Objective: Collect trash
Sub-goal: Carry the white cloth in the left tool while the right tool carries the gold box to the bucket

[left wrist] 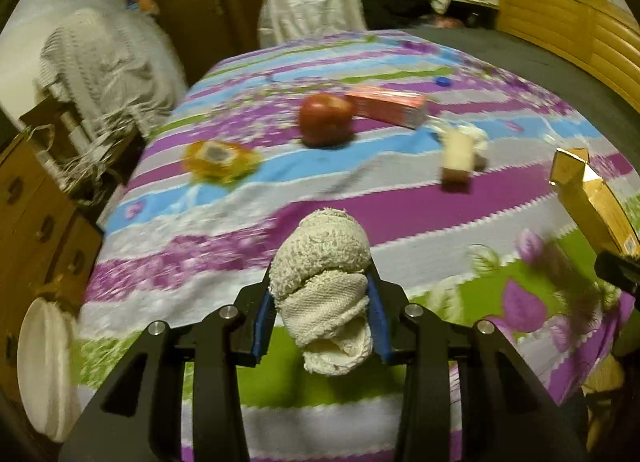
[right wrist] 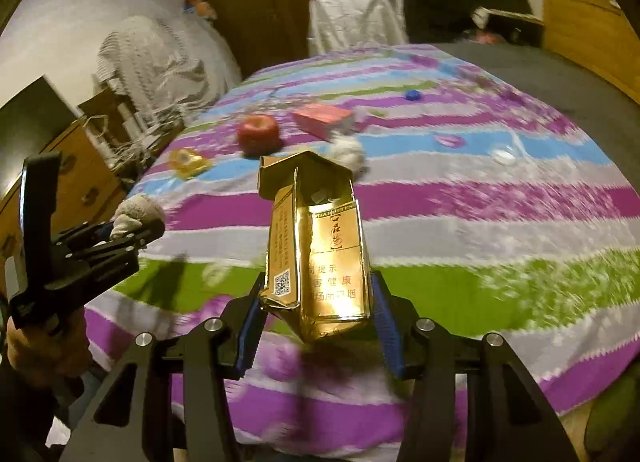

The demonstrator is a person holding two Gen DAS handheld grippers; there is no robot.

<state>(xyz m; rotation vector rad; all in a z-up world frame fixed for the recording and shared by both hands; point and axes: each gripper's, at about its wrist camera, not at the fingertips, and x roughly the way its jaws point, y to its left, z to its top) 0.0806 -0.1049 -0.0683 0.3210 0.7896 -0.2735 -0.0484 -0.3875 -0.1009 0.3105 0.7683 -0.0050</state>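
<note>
My left gripper [left wrist: 320,302] is shut on a crumpled white paper towel wad [left wrist: 324,262], held above the near part of the striped floral bedspread [left wrist: 360,213]. It also shows at the left of the right wrist view [right wrist: 132,229]. My right gripper [right wrist: 316,314] is shut on an open gold cigarette pack [right wrist: 320,258], also seen at the right edge of the left wrist view [left wrist: 588,197]. On the bed lie a yellow wrapper [left wrist: 220,159], a red apple [left wrist: 326,119], a pink box [left wrist: 386,105], a white tissue wad [left wrist: 474,137] and a blue bottle cap [left wrist: 442,81].
A small pale block [left wrist: 456,159] stands on the bed by the tissue. A white round lid [left wrist: 44,370] and a wooden drawer unit [left wrist: 36,221] are at the left. A wooden headboard [left wrist: 568,33] runs along the right. Cloth-covered furniture [left wrist: 104,61] stands beyond the bed.
</note>
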